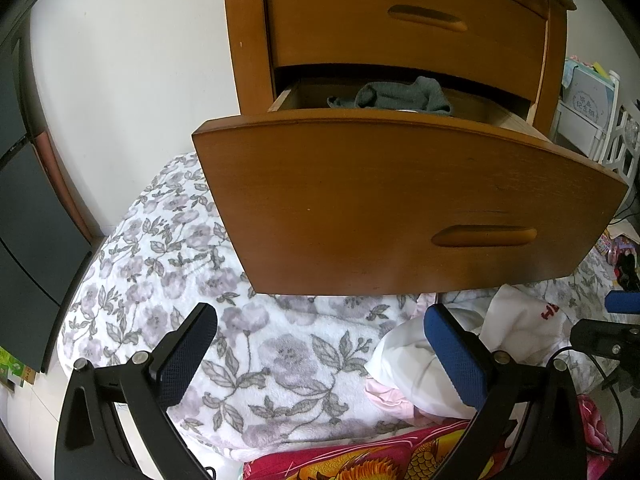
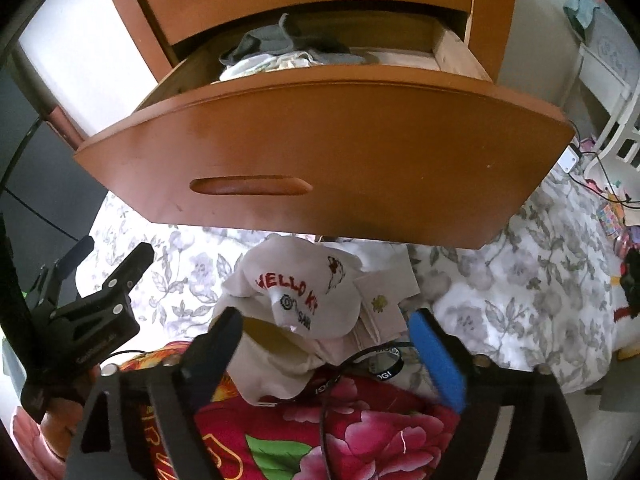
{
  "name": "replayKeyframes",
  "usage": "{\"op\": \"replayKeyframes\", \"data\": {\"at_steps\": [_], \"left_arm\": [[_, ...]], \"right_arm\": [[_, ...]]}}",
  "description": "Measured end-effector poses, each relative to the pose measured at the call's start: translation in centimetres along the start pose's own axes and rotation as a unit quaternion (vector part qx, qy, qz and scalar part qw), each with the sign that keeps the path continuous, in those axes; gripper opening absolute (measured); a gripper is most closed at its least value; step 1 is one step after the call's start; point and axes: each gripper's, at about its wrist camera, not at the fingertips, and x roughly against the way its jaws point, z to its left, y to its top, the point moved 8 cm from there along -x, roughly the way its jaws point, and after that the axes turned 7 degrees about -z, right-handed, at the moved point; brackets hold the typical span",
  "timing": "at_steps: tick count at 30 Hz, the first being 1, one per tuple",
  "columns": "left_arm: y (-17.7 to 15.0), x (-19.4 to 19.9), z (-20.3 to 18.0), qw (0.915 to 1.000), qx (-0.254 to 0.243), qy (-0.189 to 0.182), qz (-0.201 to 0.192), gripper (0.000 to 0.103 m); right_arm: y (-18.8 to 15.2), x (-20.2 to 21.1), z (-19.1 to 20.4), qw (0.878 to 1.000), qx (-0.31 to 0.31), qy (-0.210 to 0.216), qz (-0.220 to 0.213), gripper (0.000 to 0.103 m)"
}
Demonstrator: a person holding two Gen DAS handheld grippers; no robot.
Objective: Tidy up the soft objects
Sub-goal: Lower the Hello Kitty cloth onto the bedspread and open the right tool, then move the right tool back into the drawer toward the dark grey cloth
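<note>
Wooden drawer (image 2: 320, 152) stands pulled out of the cabinet (image 1: 248, 40), its curved front overhanging the bed (image 1: 168, 248). Its top is open, with clear room above the grey cloth (image 1: 392, 96) and pale fabrics (image 2: 272, 65) lying inside toward the left. Bare drawer floor shows to the right of them. Under the drawer front, a strip of floral blanket remains free between the front's lower edge and the grippers.

White cap (image 2: 304, 296), lettered in red, lies on the bed just below the drawer front, on top of folded pale cloth (image 2: 384, 300). A red floral cover (image 2: 352, 432) lies nearer the camera, with a black cable across it.

Right gripper (image 2: 328, 340) points steeply down over the cap. Its fingers stand wide apart, one either side of the cap's near edge; neither pad presses on it.

Left gripper (image 1: 320, 344) hangs to the left of the cap, above bare blanket. Its fingers are also spread wide with nothing between them; white cloth (image 1: 416, 372) lies just behind the blue right finger (image 1: 456, 356). In the right wrist view the left gripper shows at the left edge, well apart from the cap.
</note>
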Motion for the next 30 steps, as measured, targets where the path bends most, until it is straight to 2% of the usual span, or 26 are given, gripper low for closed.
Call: {"op": "replayKeyframes", "data": {"at_steps": [3, 19, 30], "left_arm": [[-0.1, 0.0, 0.1, 1.0000, 0.001, 0.000, -0.001, 0.103], [-0.1, 0.1, 0.2, 1.0000, 0.003, -0.001, 0.000, 0.103], [0.0, 0.3, 0.4, 0.9999, 0.011, -0.009, -0.005, 0.103]], "right_arm": [[0.1, 0.2, -0.1, 1.000, 0.000, -0.004, -0.007, 0.103], [1.1, 1.8, -0.8, 0.998, 0.003, -0.016, -0.057, 0.103], [3.7, 5.2, -1.9, 0.994, -0.004, -0.025, -0.103, 0.103]]}}
